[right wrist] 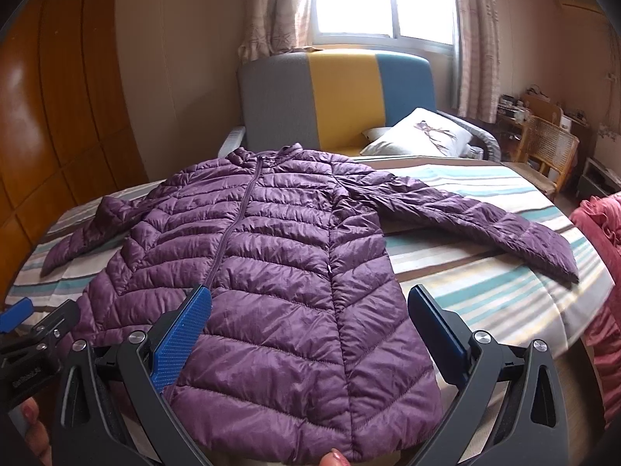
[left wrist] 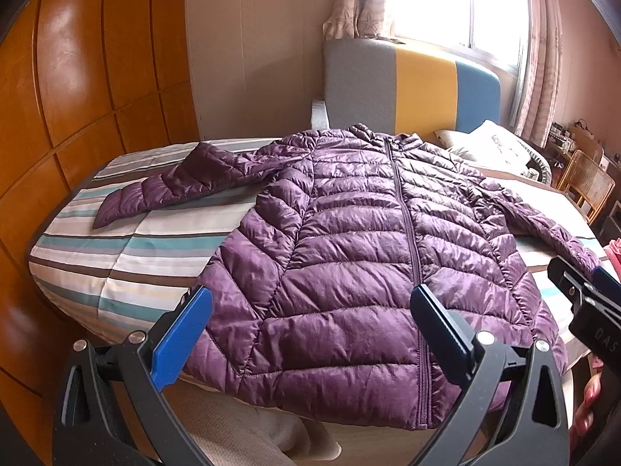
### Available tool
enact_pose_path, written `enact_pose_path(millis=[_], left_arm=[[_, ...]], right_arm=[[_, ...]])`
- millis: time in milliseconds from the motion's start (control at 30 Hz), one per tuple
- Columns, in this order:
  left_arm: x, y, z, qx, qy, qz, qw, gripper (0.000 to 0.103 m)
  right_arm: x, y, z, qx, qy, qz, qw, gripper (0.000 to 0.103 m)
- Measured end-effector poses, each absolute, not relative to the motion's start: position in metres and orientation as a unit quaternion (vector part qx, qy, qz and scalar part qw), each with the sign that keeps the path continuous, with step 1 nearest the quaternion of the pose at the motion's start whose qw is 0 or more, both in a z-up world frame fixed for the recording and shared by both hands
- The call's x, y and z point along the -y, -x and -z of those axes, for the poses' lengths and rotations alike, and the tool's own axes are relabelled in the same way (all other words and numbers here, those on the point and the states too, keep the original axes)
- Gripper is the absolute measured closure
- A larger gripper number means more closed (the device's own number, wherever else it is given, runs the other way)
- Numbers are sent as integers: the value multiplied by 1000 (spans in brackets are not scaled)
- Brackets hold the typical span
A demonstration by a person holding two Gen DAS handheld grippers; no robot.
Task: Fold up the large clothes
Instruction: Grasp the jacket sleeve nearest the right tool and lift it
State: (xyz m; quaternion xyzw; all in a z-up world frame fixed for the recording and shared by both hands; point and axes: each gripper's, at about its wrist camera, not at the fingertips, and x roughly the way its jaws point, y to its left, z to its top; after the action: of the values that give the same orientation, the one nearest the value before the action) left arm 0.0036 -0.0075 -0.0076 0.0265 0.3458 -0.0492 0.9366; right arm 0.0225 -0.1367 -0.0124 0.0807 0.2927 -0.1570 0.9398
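left gripper (left wrist: 310, 305) gaping, right gripper (right wrist: 310, 305) gaping, above jacket (left wrist: 349, 252)

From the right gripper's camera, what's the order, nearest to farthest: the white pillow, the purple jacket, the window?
1. Purple jacket: spread flat on the striped bed, its hem right under the open right gripper.
2. White pillow: behind the jacket, to the right, by the headboard.
3. Window: farthest, on the back wall above the headboard.

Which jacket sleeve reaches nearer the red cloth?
The right sleeve: its cuff ends close to the red cloth at the bed's edge. The left sleeve stretches toward the wooden wardrobe.
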Motion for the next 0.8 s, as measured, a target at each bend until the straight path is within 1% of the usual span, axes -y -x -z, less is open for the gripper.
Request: enact_pose_path(millis=[167,233,333,433,600,667,700,733,767,800], left_arm=[[0,-17,17,-357,-18,59,932,2],[1,-23,20,-352,-35,45,934,2],[4,-37,27,-350,-71,29,934,2],[0,-56,35,-353,-76,20,932,2],[-7,-95,52,-368,-86,5,926,2],[-9,-110,57,-367,-91,0,926,2],[-11,-115,58,-368,-92,1,925,2],[-12,-122,60,-371,-94,0,924,2],[-13,-130,62,-371,-94,-2,924,2],[-16,-138,64,-371,-93,-5,924,2]], right_arm=[[160,-36,25,-288,-92,138,943,3],[173,-42,34,-296,-105,147,938,3],[204,-57,53,-345,-124,172,914,3],[238,-63,66,-359,-158,200,898,3],[298,-63,79,-346,-225,237,879,3],[327,-60,85,-333,-275,250,867,3],[340,-60,88,-327,-298,257,859,4],[356,-57,93,-316,-330,263,850,10],[366,-57,95,-308,-350,266,844,13],[378,-55,100,-297,-375,272,835,19]])
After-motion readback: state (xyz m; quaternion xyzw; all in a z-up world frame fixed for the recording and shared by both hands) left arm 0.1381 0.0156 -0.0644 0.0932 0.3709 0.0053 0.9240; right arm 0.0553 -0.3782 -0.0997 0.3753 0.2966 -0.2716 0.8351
